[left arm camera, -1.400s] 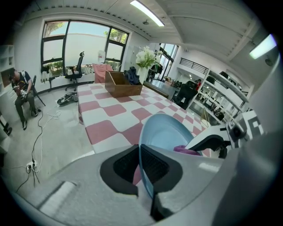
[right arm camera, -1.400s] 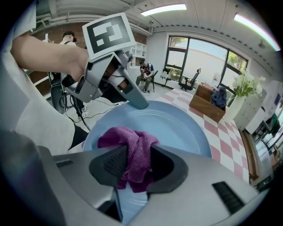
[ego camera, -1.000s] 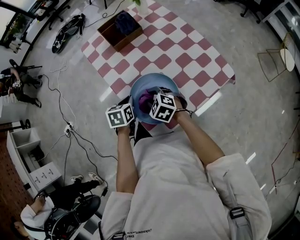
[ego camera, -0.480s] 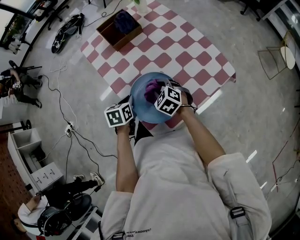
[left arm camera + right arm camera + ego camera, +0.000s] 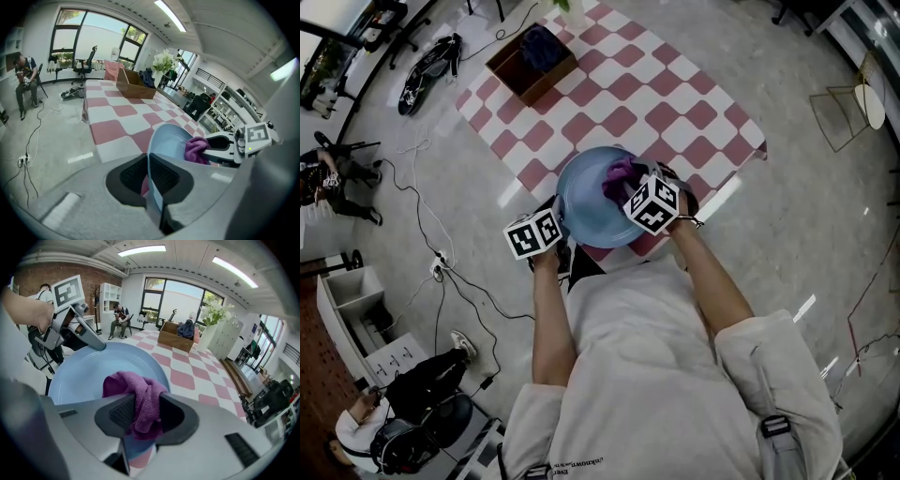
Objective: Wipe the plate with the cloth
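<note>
A light blue plate [image 5: 591,202] is held up over the near edge of the checkered table [image 5: 628,89]. My left gripper [image 5: 555,228] is shut on the plate's left rim; in the left gripper view the plate [image 5: 169,140] stands edge-on between the jaws of the left gripper [image 5: 149,177]. My right gripper [image 5: 630,183] is shut on a purple cloth [image 5: 619,173] that rests against the plate's right side. In the right gripper view the cloth [image 5: 136,397] bunches between the jaws of the right gripper [image 5: 140,414], pressed on the plate [image 5: 89,373].
A brown box [image 5: 530,58] with dark cloth in it sits at the table's far left. White flowers [image 5: 165,60] stand behind it. Cables [image 5: 431,239] trail on the floor at left, and people sit along the left edge.
My right gripper and the purple cloth have slid to the right across the plate. The left gripper keeps holding the rim, shifted slightly left.
</note>
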`<state>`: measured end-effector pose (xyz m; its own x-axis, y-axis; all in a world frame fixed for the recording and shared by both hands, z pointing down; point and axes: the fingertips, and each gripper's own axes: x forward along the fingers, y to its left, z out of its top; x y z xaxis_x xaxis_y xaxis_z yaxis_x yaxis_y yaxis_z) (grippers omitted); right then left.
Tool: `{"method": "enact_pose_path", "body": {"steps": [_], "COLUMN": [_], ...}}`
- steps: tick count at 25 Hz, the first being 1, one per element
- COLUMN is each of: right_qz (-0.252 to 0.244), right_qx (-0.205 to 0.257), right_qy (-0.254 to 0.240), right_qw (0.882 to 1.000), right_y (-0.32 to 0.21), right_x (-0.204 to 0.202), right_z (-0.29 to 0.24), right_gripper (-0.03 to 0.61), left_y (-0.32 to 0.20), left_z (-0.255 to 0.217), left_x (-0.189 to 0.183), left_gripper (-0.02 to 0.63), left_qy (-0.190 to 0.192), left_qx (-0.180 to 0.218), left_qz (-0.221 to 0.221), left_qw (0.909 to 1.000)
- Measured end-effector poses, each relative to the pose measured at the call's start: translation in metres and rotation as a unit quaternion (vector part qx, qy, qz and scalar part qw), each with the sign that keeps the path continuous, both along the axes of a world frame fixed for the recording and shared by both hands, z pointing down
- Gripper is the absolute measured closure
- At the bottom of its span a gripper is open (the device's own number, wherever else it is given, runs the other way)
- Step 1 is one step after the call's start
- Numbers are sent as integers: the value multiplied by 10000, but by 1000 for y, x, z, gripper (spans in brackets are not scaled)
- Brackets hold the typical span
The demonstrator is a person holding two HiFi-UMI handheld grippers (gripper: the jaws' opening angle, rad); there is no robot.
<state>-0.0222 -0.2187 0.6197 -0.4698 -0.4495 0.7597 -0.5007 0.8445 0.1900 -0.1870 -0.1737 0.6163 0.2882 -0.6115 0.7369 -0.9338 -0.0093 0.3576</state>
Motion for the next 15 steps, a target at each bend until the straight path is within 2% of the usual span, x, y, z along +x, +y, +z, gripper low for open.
{"method": "enact_pose_path", "body": {"steps": [6, 10, 12, 15], "right_qz": [143, 138, 177, 366], "right_qx": [-173, -298, -333, -401], "right_qy": [-433, -547, -668, -1019], "right_qw": [9988, 9980, 9971, 9933], "right_y": [19, 30, 35, 40], "right_x": [2, -3, -4, -4], "right_z": [-7, -5, -8, -15], "right_gripper": [437, 437, 437, 437], "left_y": [2, 6, 6, 4], "left_z": [12, 22, 21, 5], "left_x": [1, 2, 0, -12], "left_gripper": [592, 592, 592, 589], "left_qy": [378, 191, 52, -174], "left_qx": [-99, -125, 25, 555], "left_qz": [-517, -665, -675, -884], "left_qw": [9979, 9975, 9977, 9944]}}
